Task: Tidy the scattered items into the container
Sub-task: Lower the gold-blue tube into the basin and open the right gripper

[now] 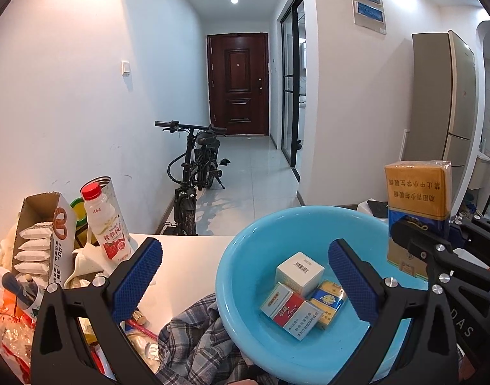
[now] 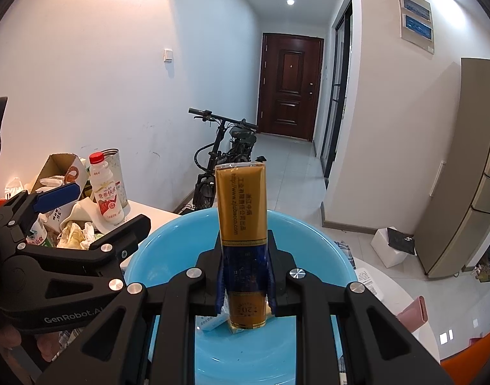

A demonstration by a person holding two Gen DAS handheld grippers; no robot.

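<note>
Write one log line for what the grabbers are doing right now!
right gripper: shut on gold-and-blue cigarette pack, above round blue plastic basin | left gripper: open, empty | basin holds: small white box, three cigarette packs

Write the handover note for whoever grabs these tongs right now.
Right tongs: shut on the tall gold-and-blue cigarette pack, held upright over the round light-blue plastic basin.
Left tongs: open, empty, hovering at the basin's near side.
Done: a white square box, a red-and-white cigarette pack and a blue-and-yellow pack lie in the basin.
Left: release the held pack into the basin, then clear the clutter at left, such as the red-capped milk bottle.
</note>
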